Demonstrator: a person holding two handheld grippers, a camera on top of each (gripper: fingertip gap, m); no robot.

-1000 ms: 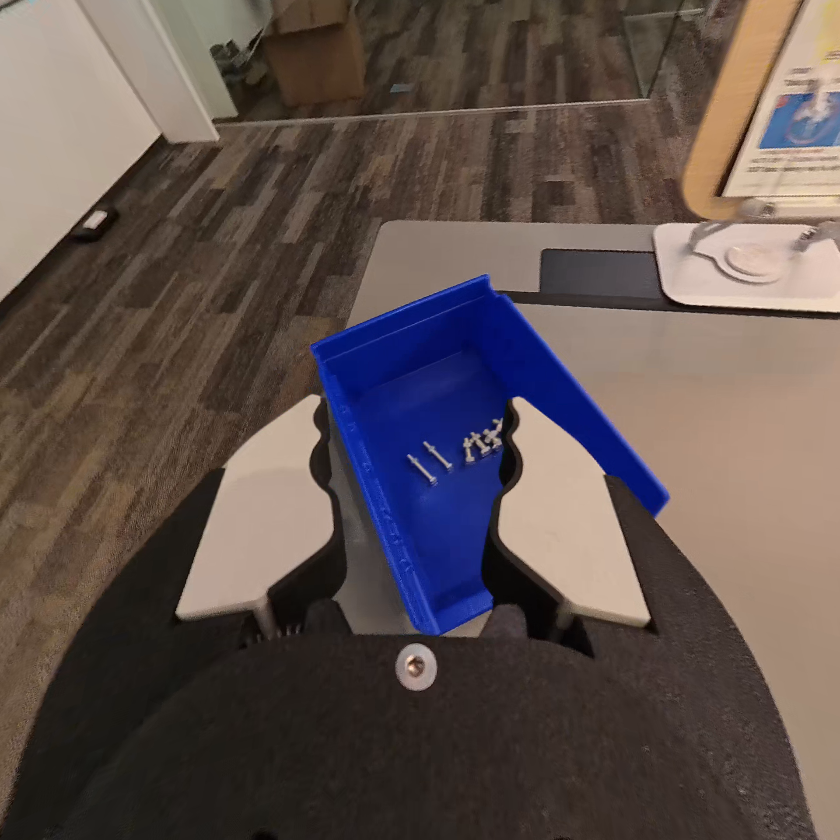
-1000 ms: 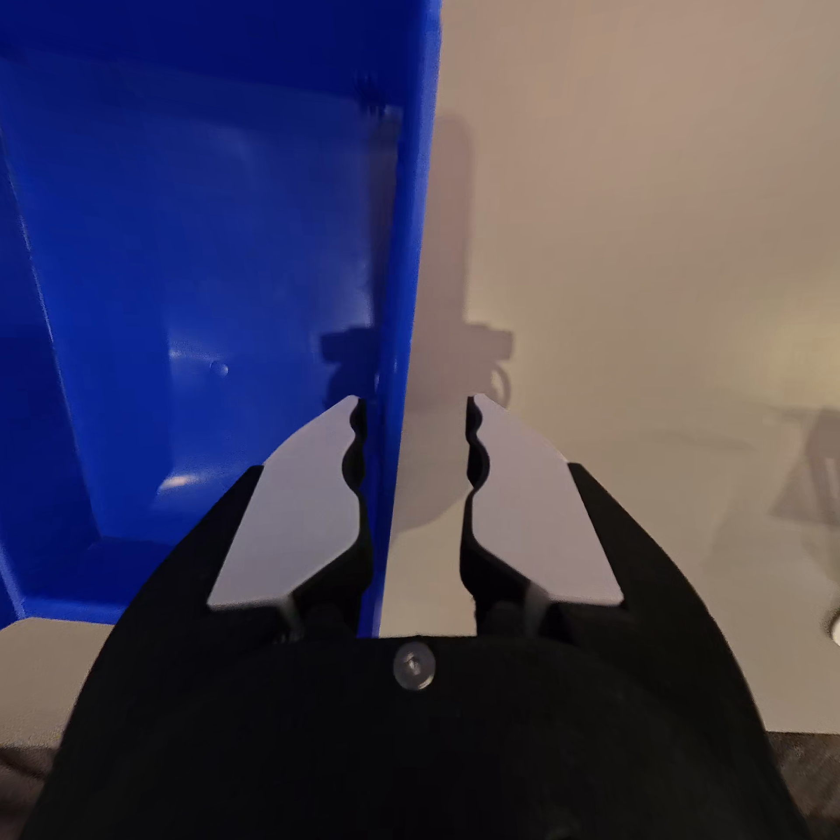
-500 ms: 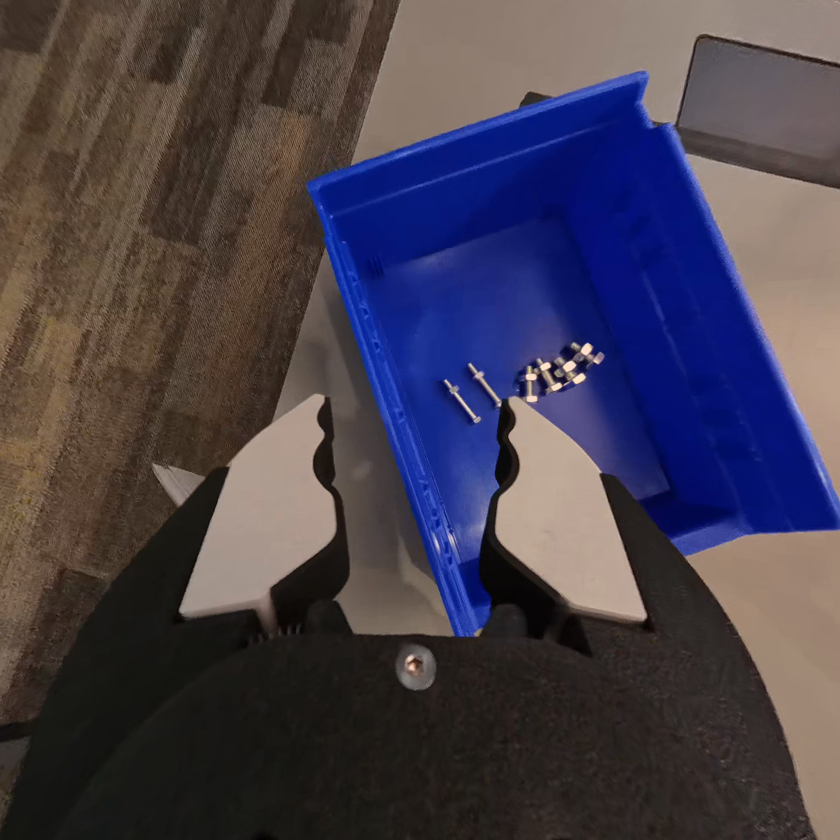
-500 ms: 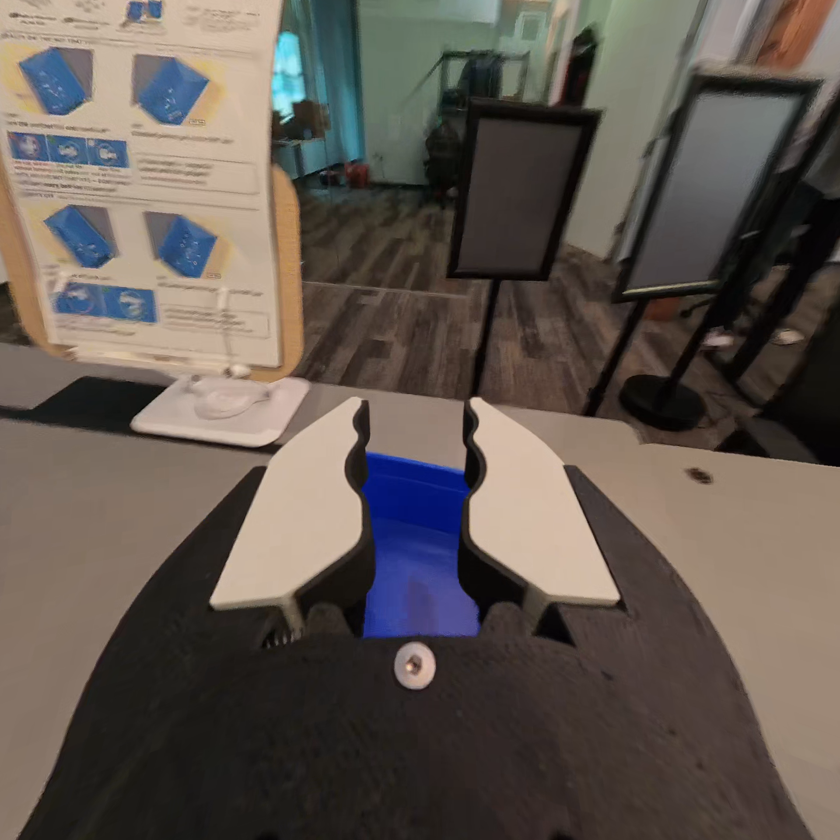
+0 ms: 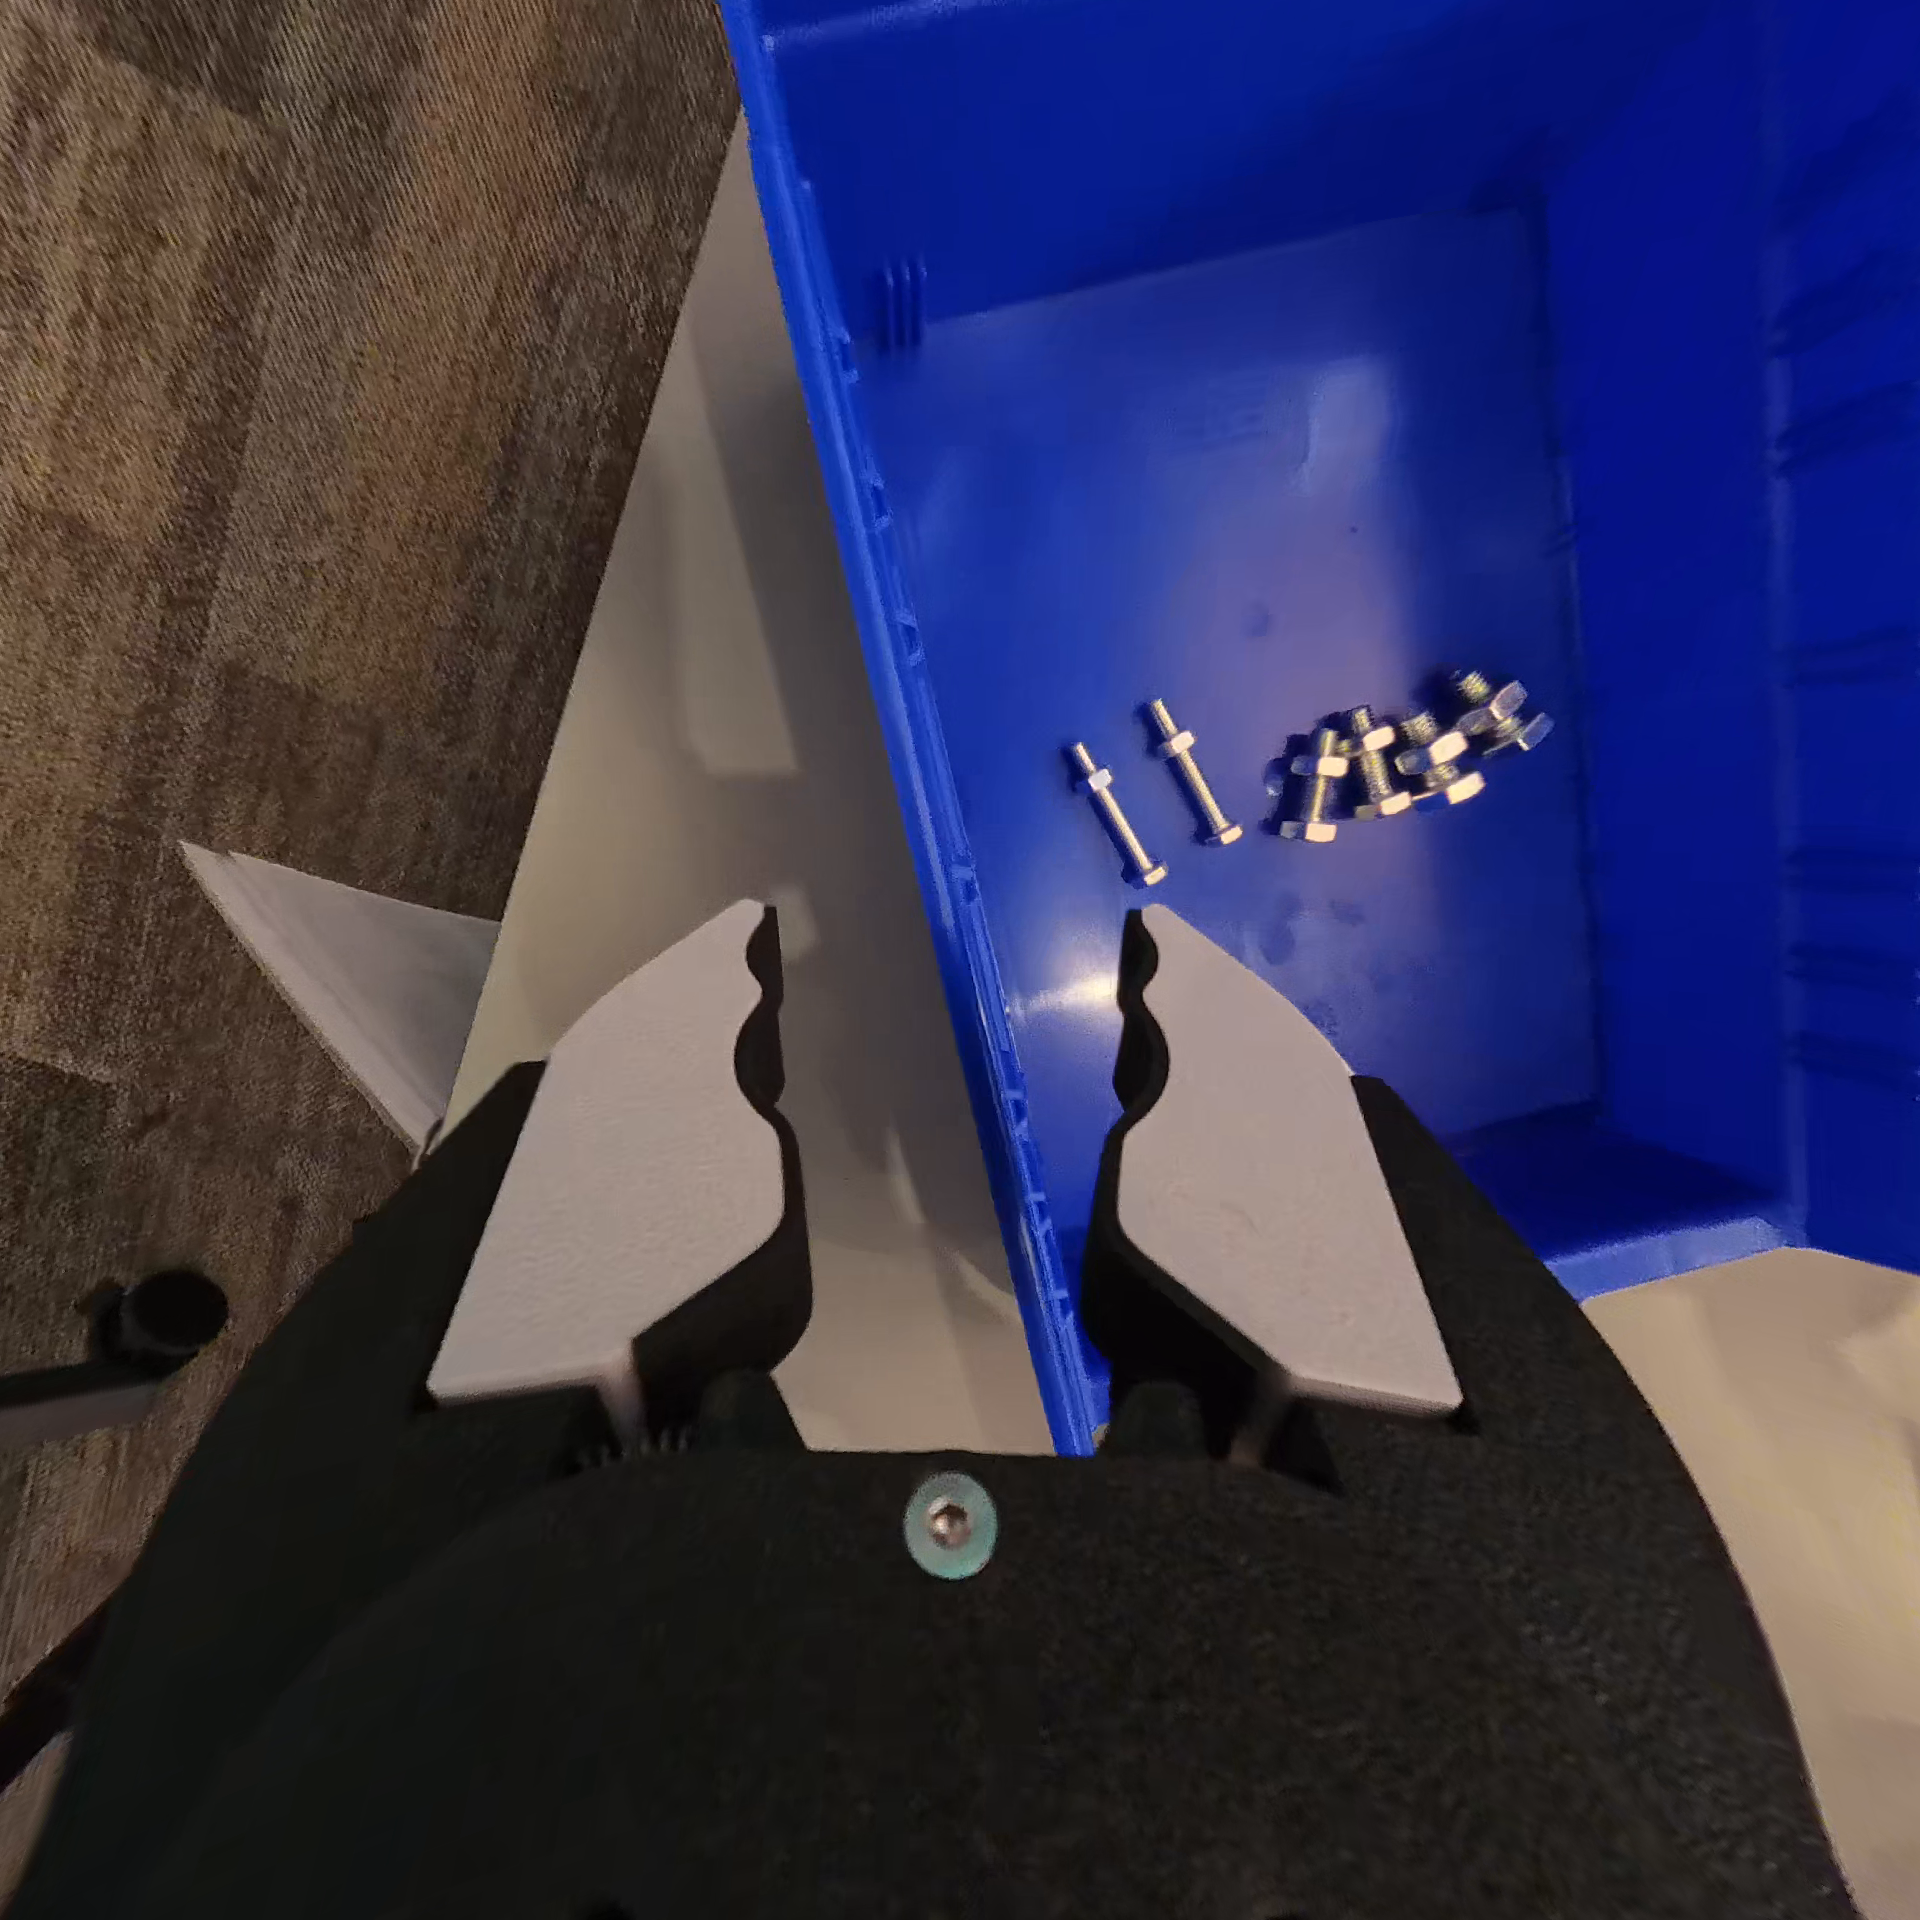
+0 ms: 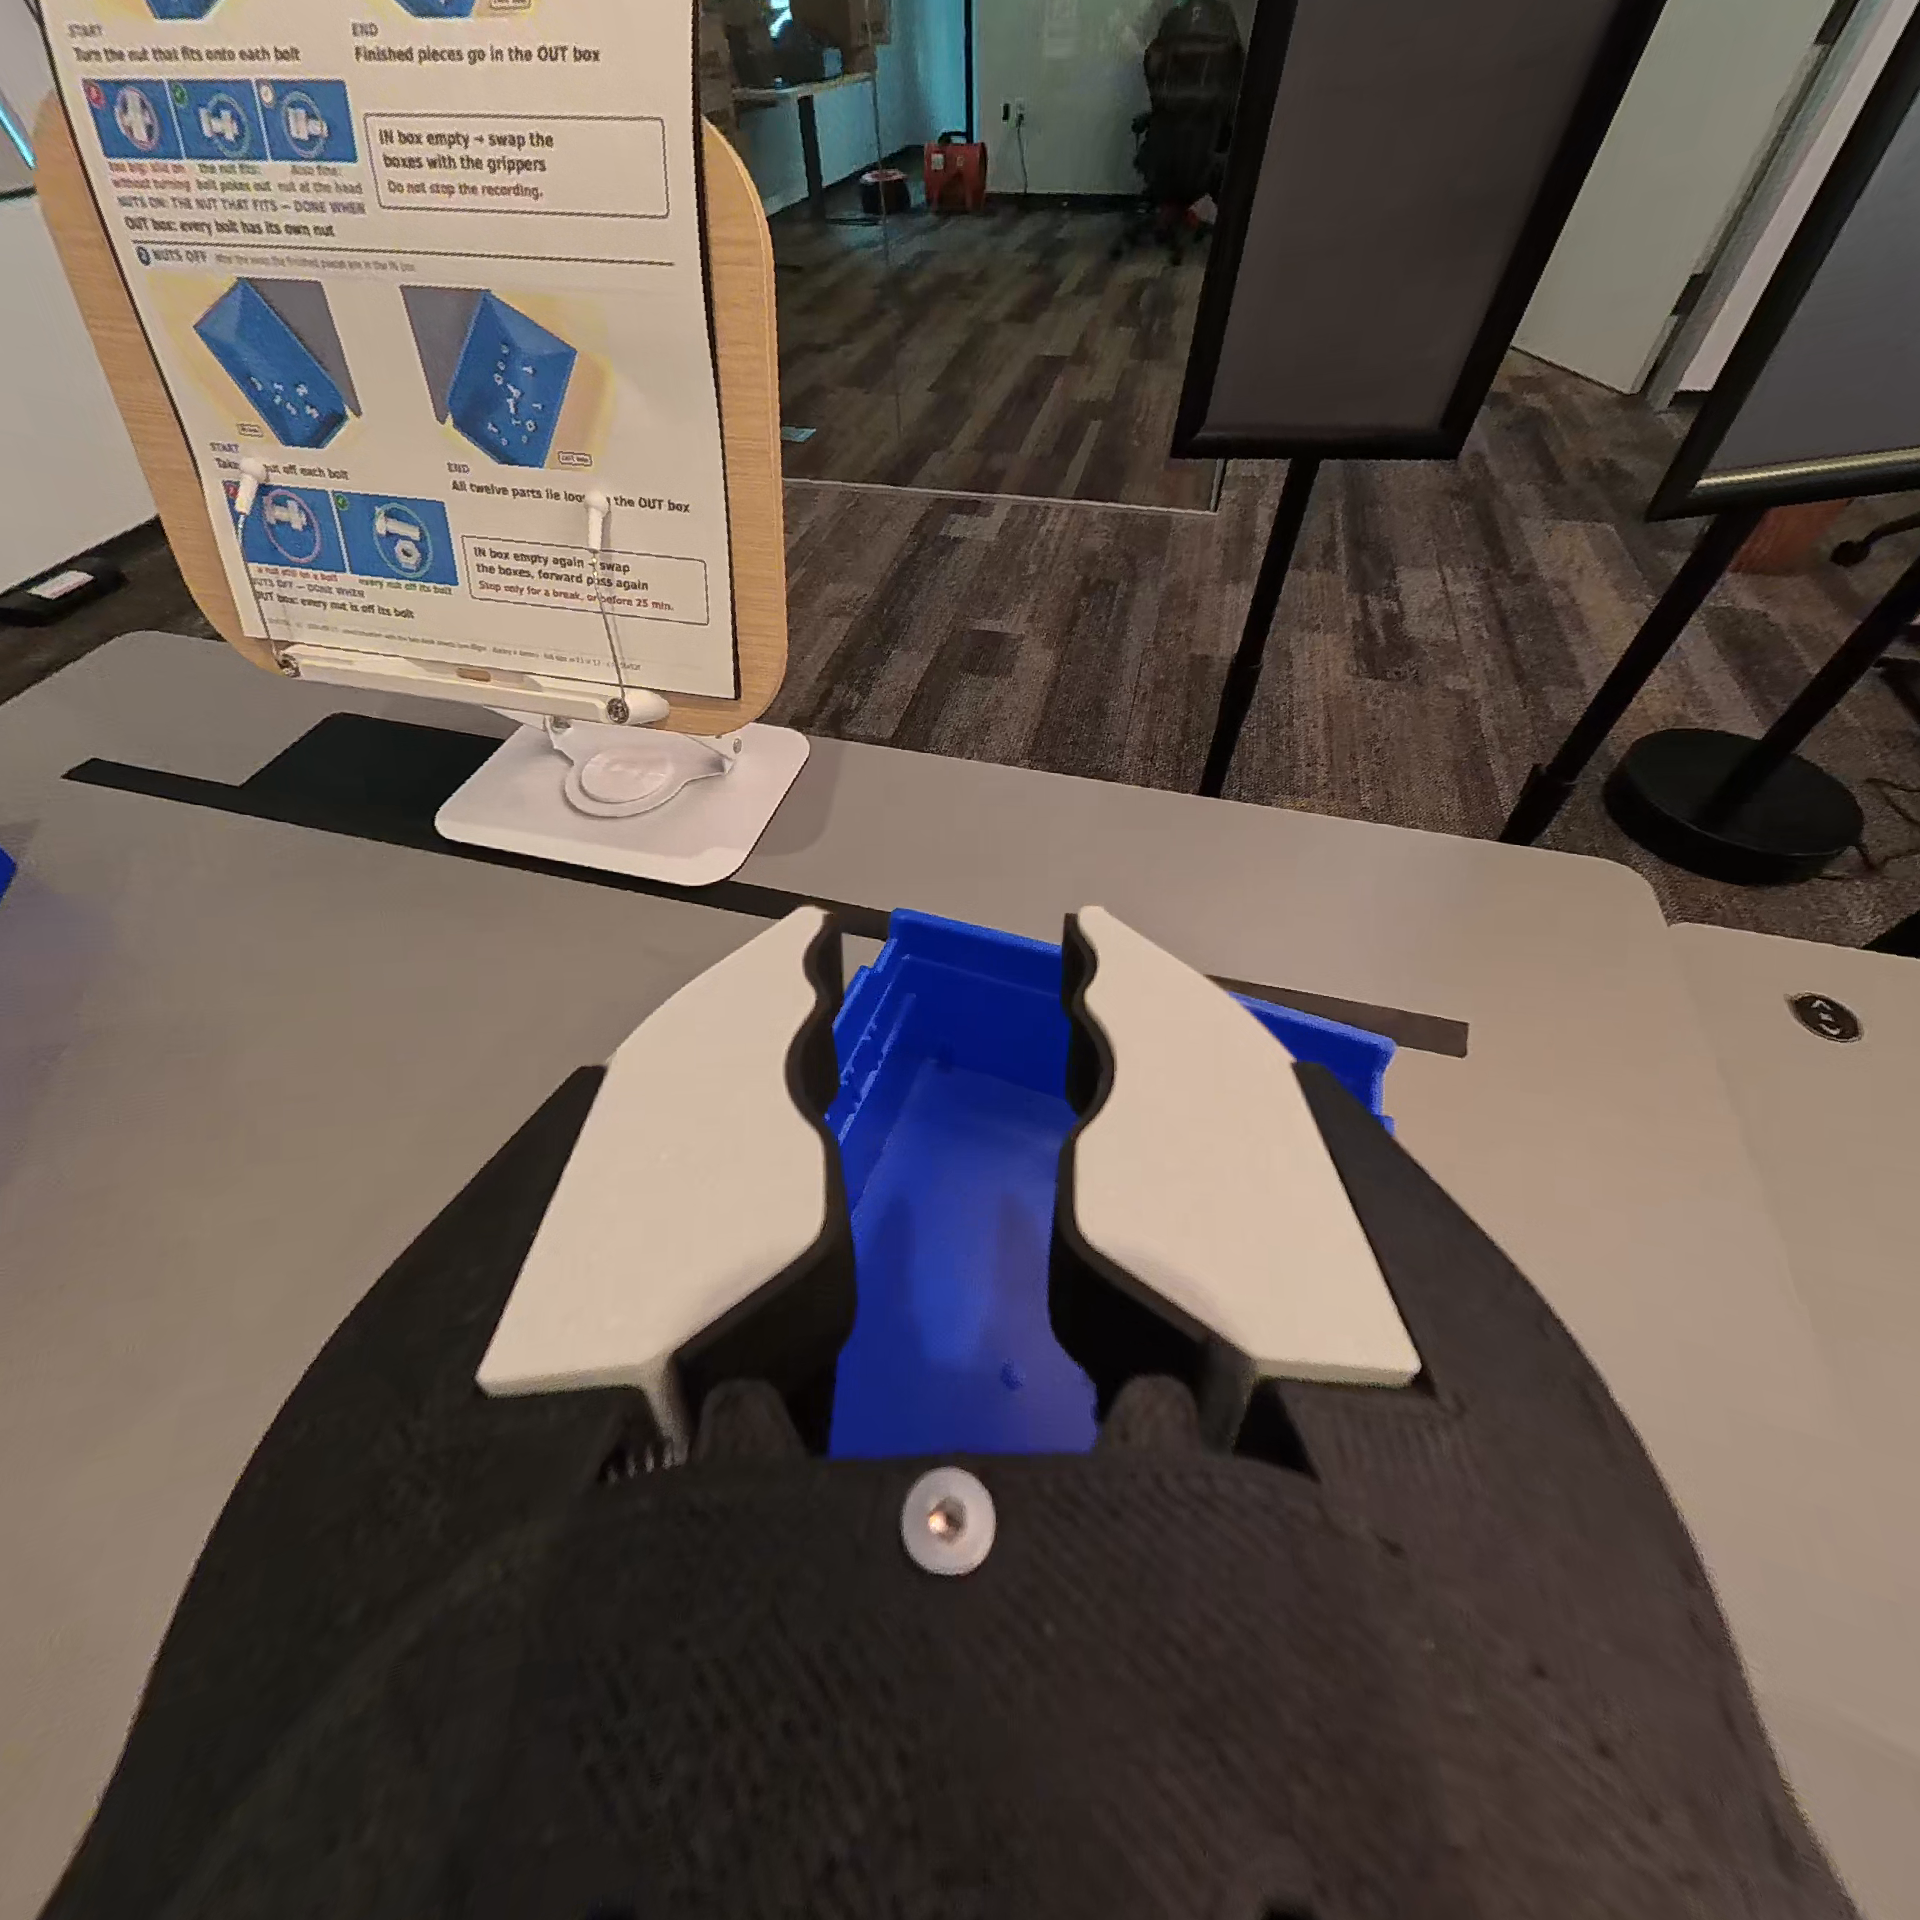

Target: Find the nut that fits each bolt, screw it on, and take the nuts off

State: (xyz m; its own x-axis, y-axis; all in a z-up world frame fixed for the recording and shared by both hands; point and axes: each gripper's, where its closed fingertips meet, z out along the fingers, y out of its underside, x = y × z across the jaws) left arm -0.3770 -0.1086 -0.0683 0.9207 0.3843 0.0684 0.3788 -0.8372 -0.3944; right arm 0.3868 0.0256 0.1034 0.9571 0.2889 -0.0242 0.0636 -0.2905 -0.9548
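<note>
A blue bin (image 5: 1195, 468) sits at the table's left edge. On its floor lie two long thin bolts (image 5: 1112, 810) with nuts on them and a cluster of short bolts with nuts (image 5: 1403, 758). My left gripper (image 5: 948, 920) is open and straddles the bin's left wall (image 5: 935, 831), with the right finger inside and the left finger outside. My right gripper (image 6: 948, 920) is open and empty, held above a second blue bin (image 6: 956, 1195). The part of that bin's floor between the fingers shows no parts.
The grey table (image 6: 312, 1039) ends at the left, with dark wood-look floor (image 5: 260, 520) beyond. An instruction board on a white stand (image 6: 623, 800) is at the table's back. Black sign stands (image 6: 1351, 260) are on the floor behind. Left tips to right tips: about 80 cm.
My left gripper moved down and closer, so the bin's left wall sits deeper between its fingers. My right gripper came off its bin's wall, lifted and tilted to face forward.
</note>
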